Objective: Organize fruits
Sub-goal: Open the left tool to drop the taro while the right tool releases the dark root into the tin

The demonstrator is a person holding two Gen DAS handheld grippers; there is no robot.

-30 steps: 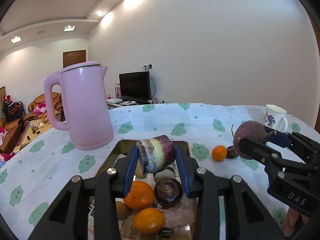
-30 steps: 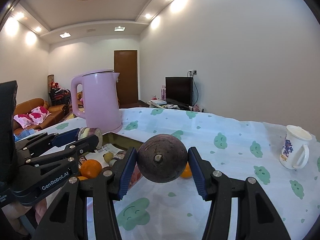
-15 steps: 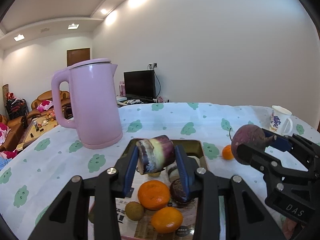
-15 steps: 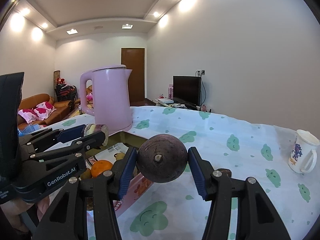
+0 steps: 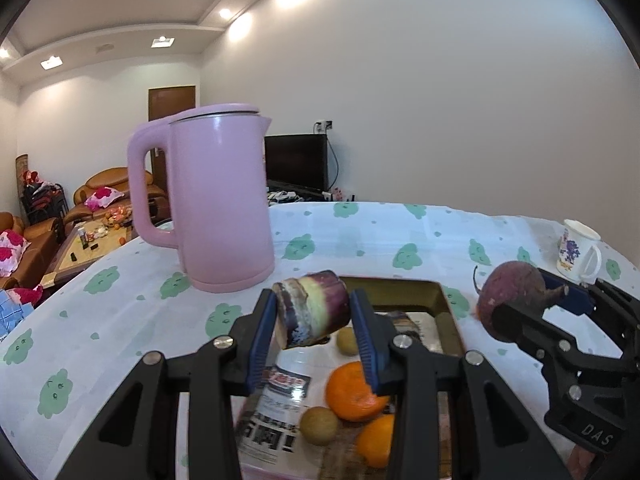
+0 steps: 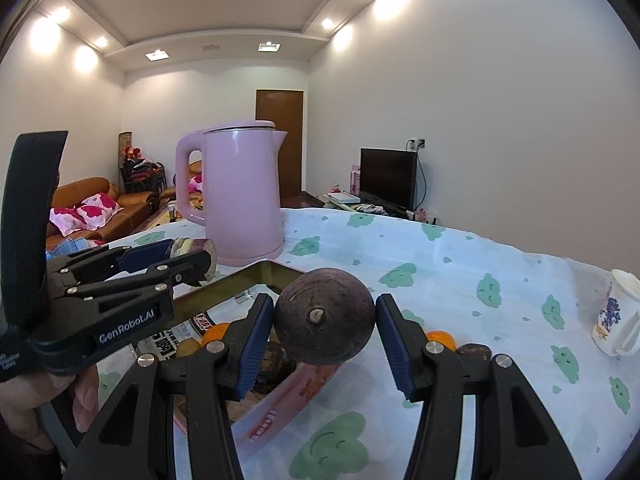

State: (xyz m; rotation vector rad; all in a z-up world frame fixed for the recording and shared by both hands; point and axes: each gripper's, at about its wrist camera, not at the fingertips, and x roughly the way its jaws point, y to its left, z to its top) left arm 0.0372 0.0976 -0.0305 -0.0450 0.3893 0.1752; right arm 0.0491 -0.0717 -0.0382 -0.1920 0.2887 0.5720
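Note:
My left gripper [image 5: 314,308] is shut on a cut purple-and-yellow cane piece [image 5: 312,308] and holds it in the air over the far end of the gold-rimmed tray [image 5: 400,283]. My right gripper [image 6: 325,316] is shut on a round dark purple fruit [image 6: 325,316] with a short stem, above the tray's right side [image 6: 288,404]. In the left wrist view that fruit [image 5: 510,300] and the right gripper [image 5: 532,300] hang to the right of the tray. The left gripper [image 6: 188,256] shows at the left of the right wrist view.
The tray is lined with newspaper and holds two oranges [image 5: 352,394] and small brown fruits [image 5: 319,426]. A pink kettle [image 5: 216,208] stands just behind the tray. A white mug [image 6: 616,316] stands far right. An orange [image 6: 440,338] and a dark fruit [image 6: 474,350] lie on the cloth.
Both grippers have drifted left with their loads still held. The kettle and tray now sit further right and nearer in both views.

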